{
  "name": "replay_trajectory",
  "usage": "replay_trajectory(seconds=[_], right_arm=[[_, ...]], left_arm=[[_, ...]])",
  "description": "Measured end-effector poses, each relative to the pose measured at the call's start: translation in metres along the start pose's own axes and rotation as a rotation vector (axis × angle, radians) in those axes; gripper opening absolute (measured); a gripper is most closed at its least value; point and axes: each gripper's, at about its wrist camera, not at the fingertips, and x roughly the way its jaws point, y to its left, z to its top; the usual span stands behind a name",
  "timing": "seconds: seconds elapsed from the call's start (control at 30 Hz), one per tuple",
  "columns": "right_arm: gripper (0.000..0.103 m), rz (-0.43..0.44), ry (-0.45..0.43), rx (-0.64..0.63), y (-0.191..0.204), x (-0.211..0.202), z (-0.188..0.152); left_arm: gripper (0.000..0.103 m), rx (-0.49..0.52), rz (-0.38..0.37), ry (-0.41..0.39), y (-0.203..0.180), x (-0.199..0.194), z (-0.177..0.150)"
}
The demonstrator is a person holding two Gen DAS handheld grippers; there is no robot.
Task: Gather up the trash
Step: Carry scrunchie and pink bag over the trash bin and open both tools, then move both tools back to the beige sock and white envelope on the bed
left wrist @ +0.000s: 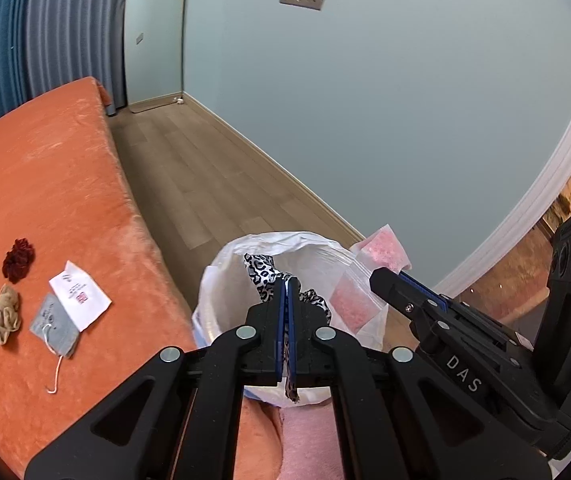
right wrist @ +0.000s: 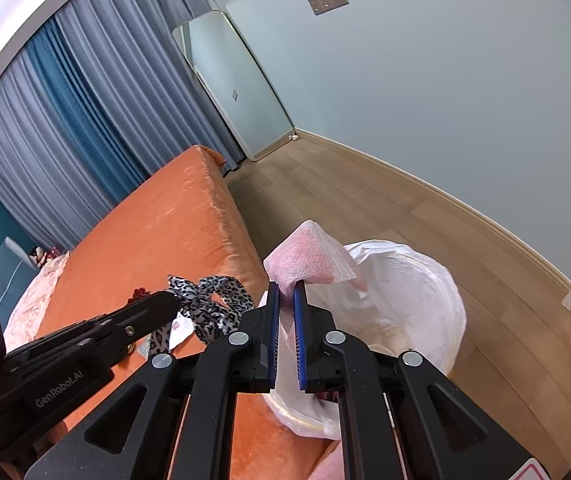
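My left gripper point(left wrist: 286, 280) is shut on a leopard-print fabric strip point(left wrist: 262, 271) and holds it over the open mouth of a white trash bag point(left wrist: 221, 280) beside the orange bed point(left wrist: 45, 184). My right gripper point(right wrist: 286, 285) is shut on a pink-and-clear plastic packet point(right wrist: 309, 258), held at the bag's rim point(right wrist: 417, 292). The right gripper also shows in the left wrist view point(left wrist: 381, 276) with the packet point(left wrist: 381, 246). The left gripper shows in the right wrist view point(right wrist: 171, 300) with the strip point(right wrist: 205, 304).
On the bed lie a dark red scrunchie point(left wrist: 18, 260), a beige stocking bundle point(left wrist: 5, 314), a white paper tag point(left wrist: 79, 296) and a grey tag with string point(left wrist: 54, 326). Wood floor point(left wrist: 205, 176), a wall and curtains point(right wrist: 65, 120) surround the bed.
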Motion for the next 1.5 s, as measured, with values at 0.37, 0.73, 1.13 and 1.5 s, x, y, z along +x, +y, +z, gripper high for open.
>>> replay_trajectory(seconds=[0.37, 0.73, 1.13, 1.5], right_arm=[[0.028, -0.024, -0.008, 0.038, -0.011, -0.004, 0.002], [0.035, -0.017, 0.014, -0.012, 0.008, 0.001, -0.003], [0.036, -0.003, 0.042, -0.072, 0.031, 0.012, -0.008], [0.036, 0.007, 0.085, -0.139, 0.064, 0.028, -0.017]], left_arm=[[0.034, 0.017, 0.041, -0.013, -0.012, 0.005, -0.003], [0.034, -0.017, 0.067, -0.011, 0.008, -0.005, -0.009], [0.034, -0.071, 0.093, -0.02, 0.035, -0.019, -0.016], [0.034, -0.152, 0.136, -0.028, 0.08, -0.033, -0.029]])
